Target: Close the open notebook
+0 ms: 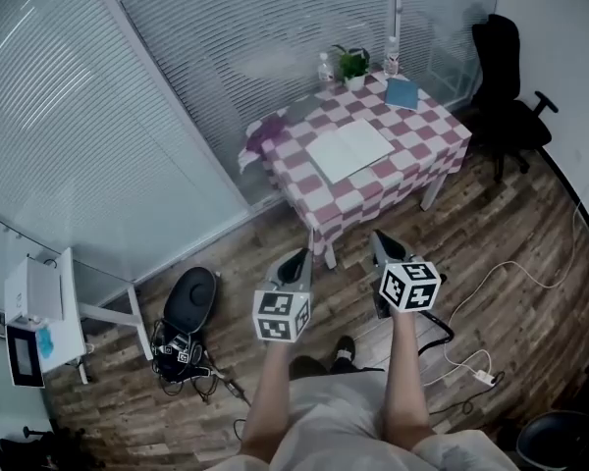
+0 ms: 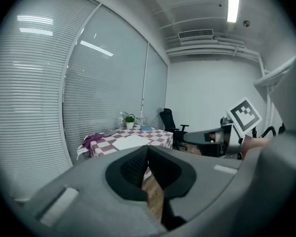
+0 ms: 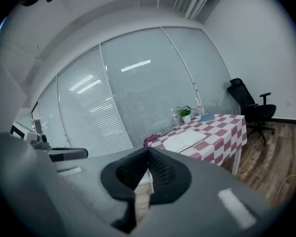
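Note:
An open white notebook lies flat in the middle of a table with a pink-and-white checked cloth, well ahead of me. It also shows as a pale sheet, the notebook, in the left gripper view, and as the notebook in the right gripper view. My left gripper and right gripper hang side by side over the wooden floor, short of the table. Both are shut and hold nothing.
On the table's far edge stand a potted plant, two bottles and a blue book; a purple cloth drapes its left corner. A black office chair is at the right. Cables, a power strip and a black bag lie on the floor.

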{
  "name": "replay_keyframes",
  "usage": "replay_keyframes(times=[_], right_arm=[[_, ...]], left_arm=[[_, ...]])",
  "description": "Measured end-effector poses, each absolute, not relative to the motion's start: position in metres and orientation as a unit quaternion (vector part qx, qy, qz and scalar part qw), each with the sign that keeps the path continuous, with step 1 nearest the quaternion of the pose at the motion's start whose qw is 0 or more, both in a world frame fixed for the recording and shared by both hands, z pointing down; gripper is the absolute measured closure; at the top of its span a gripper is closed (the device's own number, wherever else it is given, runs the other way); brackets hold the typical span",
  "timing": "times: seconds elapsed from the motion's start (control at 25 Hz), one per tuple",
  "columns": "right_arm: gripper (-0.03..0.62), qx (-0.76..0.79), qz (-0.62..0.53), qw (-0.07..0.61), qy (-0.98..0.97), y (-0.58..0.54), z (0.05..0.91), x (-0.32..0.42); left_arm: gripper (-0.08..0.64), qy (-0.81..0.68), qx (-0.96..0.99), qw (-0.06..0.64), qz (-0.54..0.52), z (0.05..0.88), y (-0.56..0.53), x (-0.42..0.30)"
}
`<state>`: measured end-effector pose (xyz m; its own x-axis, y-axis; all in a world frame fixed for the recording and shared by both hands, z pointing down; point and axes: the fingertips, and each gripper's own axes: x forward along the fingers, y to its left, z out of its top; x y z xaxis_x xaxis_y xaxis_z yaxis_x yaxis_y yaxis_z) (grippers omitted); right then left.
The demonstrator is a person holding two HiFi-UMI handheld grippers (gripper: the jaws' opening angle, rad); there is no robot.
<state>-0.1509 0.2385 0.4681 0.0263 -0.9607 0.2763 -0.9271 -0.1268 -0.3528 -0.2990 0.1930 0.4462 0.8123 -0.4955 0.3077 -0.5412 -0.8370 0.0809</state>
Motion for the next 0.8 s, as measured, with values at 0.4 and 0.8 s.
replay_keyframes(times=[0.4, 0.8], right_arm=[[0.592, -0.756, -0.216, -0.015, 0.617, 0.250, 0.483, -0.091], [0.592, -0.783, -0.211, -0.027, 0.584, 0.210, 0.489, -0.026]], left_arm=[[0.552, -0.306, 0.939, 0.107, 0.118, 0.454, 0.151, -0.276], [0.552, -0.266, 0.948, 0.142, 0.107, 0.470, 0.091, -0.212]])
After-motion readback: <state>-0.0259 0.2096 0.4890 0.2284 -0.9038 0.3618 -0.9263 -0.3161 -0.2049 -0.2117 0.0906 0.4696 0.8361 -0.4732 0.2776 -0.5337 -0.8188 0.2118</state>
